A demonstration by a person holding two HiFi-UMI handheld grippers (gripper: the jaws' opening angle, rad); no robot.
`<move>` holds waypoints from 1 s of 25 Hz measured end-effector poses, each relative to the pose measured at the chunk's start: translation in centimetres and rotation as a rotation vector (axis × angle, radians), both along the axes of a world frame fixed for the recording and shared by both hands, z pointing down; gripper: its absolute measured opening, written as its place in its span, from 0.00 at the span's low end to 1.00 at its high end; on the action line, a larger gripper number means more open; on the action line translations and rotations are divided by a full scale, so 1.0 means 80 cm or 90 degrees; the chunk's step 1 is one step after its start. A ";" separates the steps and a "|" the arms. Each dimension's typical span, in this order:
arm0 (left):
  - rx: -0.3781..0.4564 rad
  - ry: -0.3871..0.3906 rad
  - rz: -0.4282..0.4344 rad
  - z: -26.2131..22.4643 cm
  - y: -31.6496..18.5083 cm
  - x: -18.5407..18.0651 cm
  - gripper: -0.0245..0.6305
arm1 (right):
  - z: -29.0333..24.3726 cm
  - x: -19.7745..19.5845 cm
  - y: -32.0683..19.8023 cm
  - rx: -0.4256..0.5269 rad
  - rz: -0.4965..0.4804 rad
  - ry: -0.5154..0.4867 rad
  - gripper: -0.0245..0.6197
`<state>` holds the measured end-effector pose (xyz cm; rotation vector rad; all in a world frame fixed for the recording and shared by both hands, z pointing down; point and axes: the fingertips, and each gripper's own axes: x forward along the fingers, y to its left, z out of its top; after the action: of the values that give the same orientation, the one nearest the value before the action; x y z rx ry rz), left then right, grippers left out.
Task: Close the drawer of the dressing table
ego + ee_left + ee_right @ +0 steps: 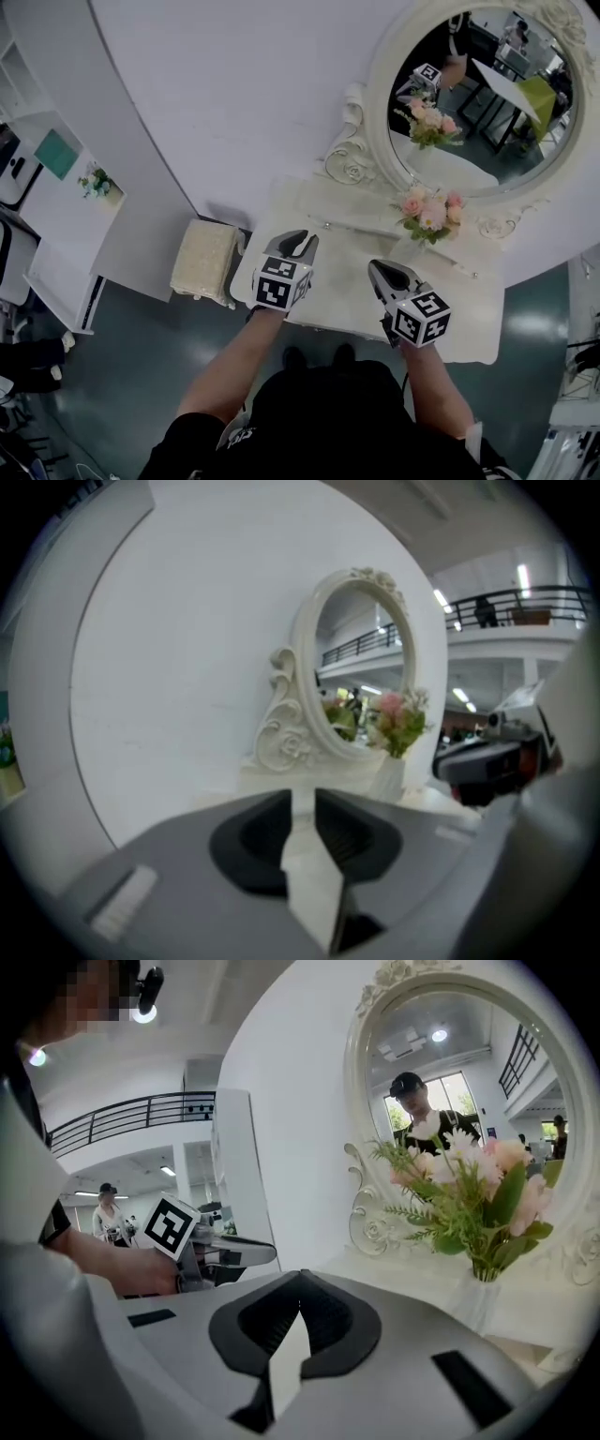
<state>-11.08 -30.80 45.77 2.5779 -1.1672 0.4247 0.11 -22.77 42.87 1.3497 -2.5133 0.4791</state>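
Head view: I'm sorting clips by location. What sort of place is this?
Probably a mock bedroom corner inside a large hall: a white dressing table, oval mirror and flowers, with a balcony railing beyond.

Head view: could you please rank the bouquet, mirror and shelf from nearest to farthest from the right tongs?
1. bouquet, just beyond the right tongs on the tabletop
2. mirror, behind the bouquet
3. shelf, far left

Dressing table (349,292), oval mirror (480,98) (scrolled frame), vase of pink flowers (427,216)
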 end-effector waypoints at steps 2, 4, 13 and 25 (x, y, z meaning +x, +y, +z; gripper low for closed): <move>0.004 0.002 -0.004 -0.011 0.003 0.001 0.16 | -0.006 0.009 0.003 0.010 0.003 -0.005 0.03; 0.009 0.004 -0.011 -0.020 0.006 0.005 0.15 | -0.007 0.021 0.006 0.014 0.002 -0.006 0.03; 0.017 0.011 -0.041 -0.042 0.040 0.066 0.11 | -0.019 0.115 0.036 0.026 -0.012 -0.006 0.03; 0.071 0.008 -0.044 -0.097 0.062 0.148 0.07 | -0.077 0.233 0.051 0.152 0.078 -0.031 0.03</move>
<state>0.77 -25.81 38.00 2.6202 -1.3055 0.3359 18.76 -18.68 36.68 1.6029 -2.6042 0.2415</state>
